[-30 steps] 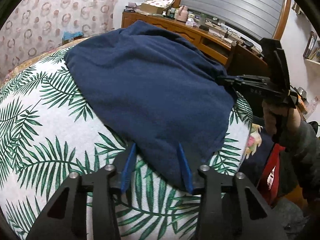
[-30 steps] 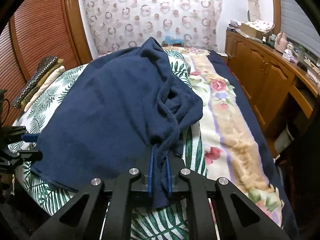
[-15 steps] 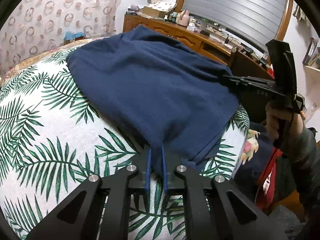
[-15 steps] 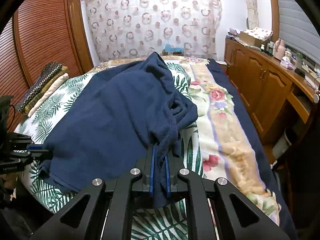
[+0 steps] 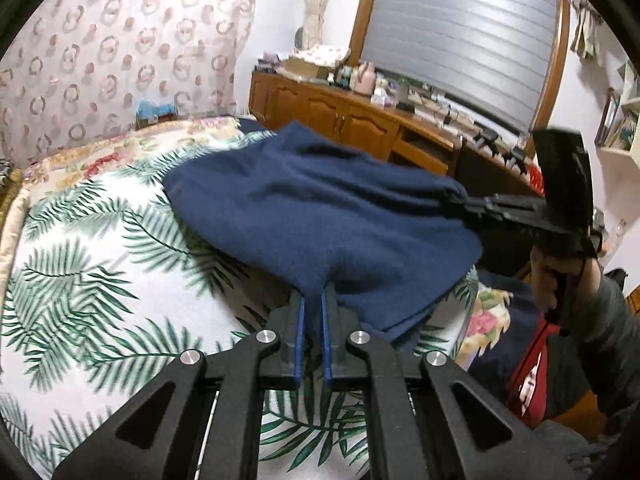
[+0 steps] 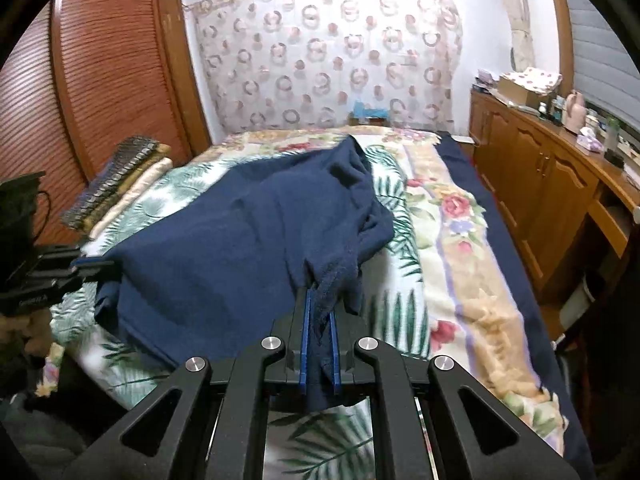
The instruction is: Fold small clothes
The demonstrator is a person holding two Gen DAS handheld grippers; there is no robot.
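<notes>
A navy blue garment point(image 5: 320, 208) lies spread over the palm-leaf sheet of the bed. My left gripper point(image 5: 314, 294) is shut on its near hem, which is raised off the sheet. In the right wrist view the same garment point(image 6: 240, 240) bunches into folds at its right side. There my right gripper point(image 6: 319, 300) is shut on a gathered edge, and cloth hangs down between the blue pads. Each gripper shows in the other's view: the right gripper point(image 5: 456, 202) pinches the garment's far right corner, and the left gripper point(image 6: 94, 266) holds the left edge.
The palm-leaf sheet point(image 5: 100, 260) covers the bed, with a floral blanket point(image 6: 460, 240) along its right side. A stack of folded cloths point(image 6: 120, 184) sits at the bed's left edge by a wooden wardrobe point(image 6: 100, 80). A cluttered wooden dresser point(image 6: 540, 168) runs along the right wall. A person's hand point(image 5: 548, 280) grips the right tool.
The left jaws closed on the garment's near hem and then rose with it. The right gripper also rose, still holding its edge. The near side of the garment lifted off the sheet.
</notes>
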